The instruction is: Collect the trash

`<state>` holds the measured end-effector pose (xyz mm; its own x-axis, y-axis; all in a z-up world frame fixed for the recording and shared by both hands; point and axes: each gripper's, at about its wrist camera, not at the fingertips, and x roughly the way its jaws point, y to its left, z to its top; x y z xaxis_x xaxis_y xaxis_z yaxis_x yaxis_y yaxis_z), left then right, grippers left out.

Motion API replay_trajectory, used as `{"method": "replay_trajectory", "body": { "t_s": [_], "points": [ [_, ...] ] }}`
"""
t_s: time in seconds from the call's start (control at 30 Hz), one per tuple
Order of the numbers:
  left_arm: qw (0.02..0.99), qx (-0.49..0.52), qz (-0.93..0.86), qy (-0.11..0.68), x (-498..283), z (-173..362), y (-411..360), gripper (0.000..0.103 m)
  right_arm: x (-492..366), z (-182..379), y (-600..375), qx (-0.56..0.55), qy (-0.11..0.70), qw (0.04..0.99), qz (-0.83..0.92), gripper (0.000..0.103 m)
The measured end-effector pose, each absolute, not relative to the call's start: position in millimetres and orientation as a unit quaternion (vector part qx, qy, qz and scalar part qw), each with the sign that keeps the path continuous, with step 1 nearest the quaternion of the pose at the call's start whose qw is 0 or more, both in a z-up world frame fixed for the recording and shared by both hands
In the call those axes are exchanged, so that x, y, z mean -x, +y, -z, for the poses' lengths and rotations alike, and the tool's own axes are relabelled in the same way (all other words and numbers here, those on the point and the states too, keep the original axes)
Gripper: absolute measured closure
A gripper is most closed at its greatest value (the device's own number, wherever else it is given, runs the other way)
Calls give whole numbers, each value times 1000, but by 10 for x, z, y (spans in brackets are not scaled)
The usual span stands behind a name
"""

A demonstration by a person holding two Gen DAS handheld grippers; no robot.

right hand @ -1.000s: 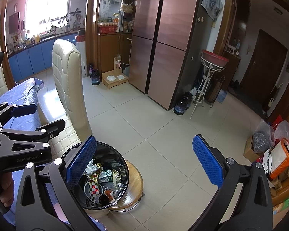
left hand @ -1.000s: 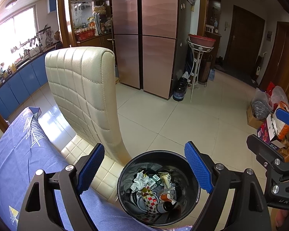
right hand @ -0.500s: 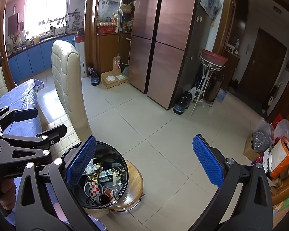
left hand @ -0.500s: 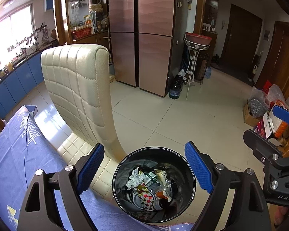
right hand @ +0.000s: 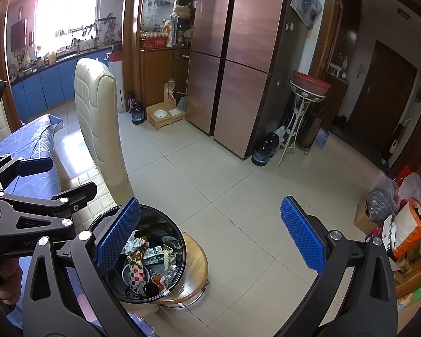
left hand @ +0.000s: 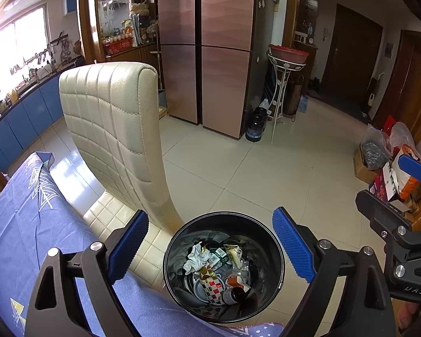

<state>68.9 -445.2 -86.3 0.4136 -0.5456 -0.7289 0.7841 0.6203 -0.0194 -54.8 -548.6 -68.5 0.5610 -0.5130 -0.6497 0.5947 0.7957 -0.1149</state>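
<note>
Only one marking was partly legible. Pale lettering on the black frame of the left gripper (right hand: pixel 66 176), at about 8 o'clock in the right wrist view, began "Gen" and ended "AI", with its middle covered. Pale upside-down letters on the black frame of the right gripper (left hand: pixel 390 181), at 4 o'clock in the left wrist view, could not be made out. Print on the small green carton (left hand: pixel 221 255) inside the round black bin (left hand: pixel 175 269) was too small to read.
</note>
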Motion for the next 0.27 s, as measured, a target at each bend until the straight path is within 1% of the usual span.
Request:
{"method": "replay_trajectory", "body": {
  "t_s": [0.27],
  "points": [
    [828, -172, 409, 344, -593, 812, -4459, 15, 573, 689, -5466, -60, 346, 882, 315, 4]
  ]
}}
